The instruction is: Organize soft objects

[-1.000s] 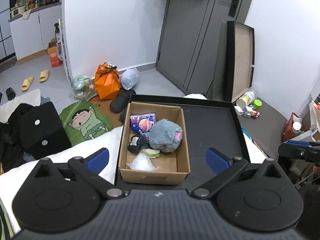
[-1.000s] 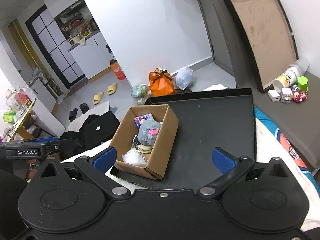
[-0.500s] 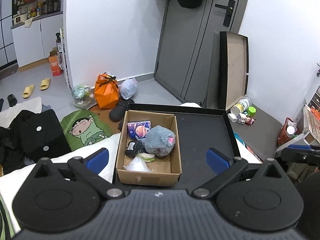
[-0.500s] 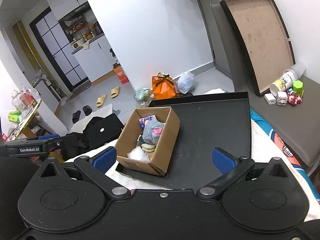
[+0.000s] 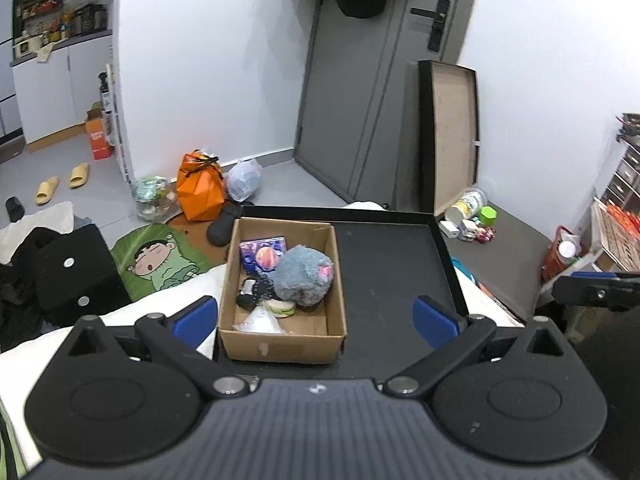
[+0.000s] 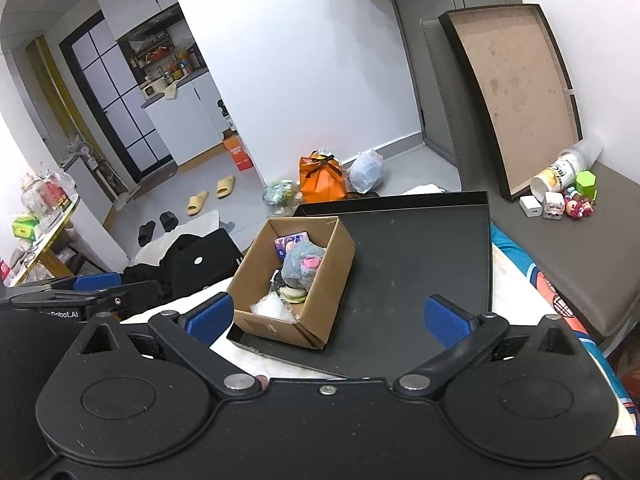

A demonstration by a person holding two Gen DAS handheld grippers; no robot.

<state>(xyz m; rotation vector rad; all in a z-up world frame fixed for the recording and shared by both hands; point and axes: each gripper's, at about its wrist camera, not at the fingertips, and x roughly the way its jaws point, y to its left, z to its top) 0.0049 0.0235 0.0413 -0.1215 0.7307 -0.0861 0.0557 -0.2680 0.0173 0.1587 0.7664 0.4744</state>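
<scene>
A brown cardboard box stands on the left part of a black tray. In it lie a grey plush with a pink patch, a purple packet, a black item, a small burger-like toy and a clear plastic bag. The box also shows in the right wrist view, with the plush. My left gripper is open and empty, well back from the box. My right gripper is open and empty, above the tray's near edge.
The tray rests on a white bed sheet. An orange bag, a cartoon mat, black clothes and slippers lie on the floor. A grey bench with small toys and a leaning board stands at the right.
Both grippers have pulled back and up from the box, so it looks smaller and farther. The box's contents have not moved. Both grippers stay open.
</scene>
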